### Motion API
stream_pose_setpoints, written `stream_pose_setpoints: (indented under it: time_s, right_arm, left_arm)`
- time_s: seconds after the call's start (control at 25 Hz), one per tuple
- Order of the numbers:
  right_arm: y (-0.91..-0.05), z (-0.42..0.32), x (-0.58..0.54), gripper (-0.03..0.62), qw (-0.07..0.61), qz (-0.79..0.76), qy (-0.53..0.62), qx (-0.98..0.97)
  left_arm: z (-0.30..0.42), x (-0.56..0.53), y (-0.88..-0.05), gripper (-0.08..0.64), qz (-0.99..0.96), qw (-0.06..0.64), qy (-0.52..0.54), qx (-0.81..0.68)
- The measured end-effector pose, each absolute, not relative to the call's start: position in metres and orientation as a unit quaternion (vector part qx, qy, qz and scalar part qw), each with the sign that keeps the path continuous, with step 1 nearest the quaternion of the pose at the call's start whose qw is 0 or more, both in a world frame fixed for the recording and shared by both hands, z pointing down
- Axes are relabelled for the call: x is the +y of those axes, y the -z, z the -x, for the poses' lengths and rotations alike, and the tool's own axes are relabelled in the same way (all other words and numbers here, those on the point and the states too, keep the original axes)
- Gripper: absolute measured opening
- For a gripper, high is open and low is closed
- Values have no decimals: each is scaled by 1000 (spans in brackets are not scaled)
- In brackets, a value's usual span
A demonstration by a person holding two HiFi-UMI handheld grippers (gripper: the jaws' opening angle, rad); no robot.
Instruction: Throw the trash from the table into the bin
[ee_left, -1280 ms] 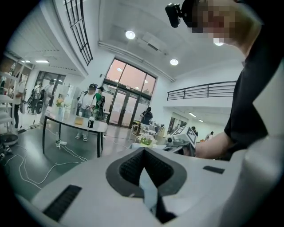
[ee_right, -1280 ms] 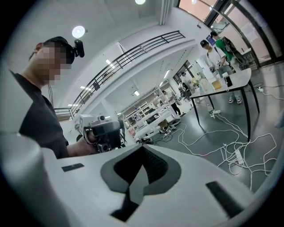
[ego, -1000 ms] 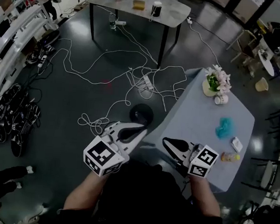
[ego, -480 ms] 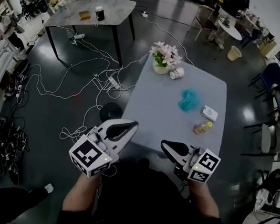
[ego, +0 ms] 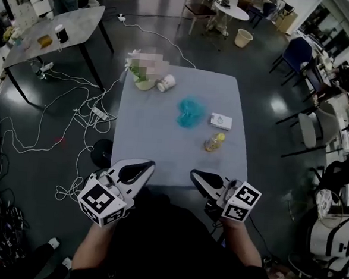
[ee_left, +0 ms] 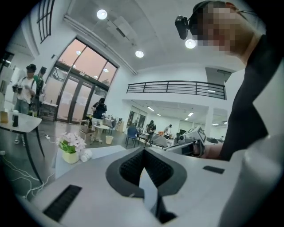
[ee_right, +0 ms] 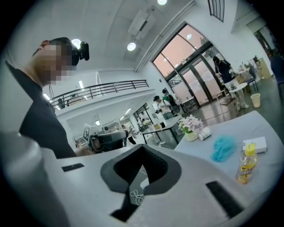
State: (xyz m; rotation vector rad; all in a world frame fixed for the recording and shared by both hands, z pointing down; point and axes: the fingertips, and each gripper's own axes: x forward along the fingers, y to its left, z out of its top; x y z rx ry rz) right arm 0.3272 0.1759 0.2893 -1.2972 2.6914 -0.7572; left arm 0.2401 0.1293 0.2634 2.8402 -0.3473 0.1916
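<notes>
A grey table (ego: 156, 149) stands straight ahead of me. On it lie a crumpled teal wad (ego: 191, 112), a small white box (ego: 221, 121) and a yellow bottle (ego: 214, 143). The right gripper view shows the same teal wad (ee_right: 223, 147), bottle (ee_right: 246, 165) and box (ee_right: 256, 144). My left gripper (ego: 141, 165) hangs at the table's near edge, shut and empty. My right gripper (ego: 197, 177) is beside it over the near edge, also shut with nothing in it. A pale bin (ego: 244, 37) stands on the floor far beyond the table.
A flower pot (ego: 140, 79) and a tipped white cup (ego: 166, 82) sit at the table's far left corner. White cables (ego: 50, 133) and a black round base (ego: 102, 153) lie on the floor to the left. Chairs (ego: 309, 124) stand to the right. A second table (ego: 48, 29) is at the far left.
The view has swung so that the table, earlier off to the right, now lies straight ahead. Both grippers have come to its near edge and stay shut.
</notes>
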Motion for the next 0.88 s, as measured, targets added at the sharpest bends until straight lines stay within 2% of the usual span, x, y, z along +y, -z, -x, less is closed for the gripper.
stream_pose_setpoints:
  time_s: [0.52,0.68,0.88]
  right_arm:
    - [-318,-409,151,3,26,575,235,784]
    - [-331,-442,151,5,38,582,250,773]
    - [-352,-478,152,11,14,583,245,775]
  left_arm:
    - [-311,95,-268,12,-988,137,-68,1]
    - [-349,97,-275,12,-985,153,-78,12]
    - [-393,99,-288,12,-982,165,-94,17]
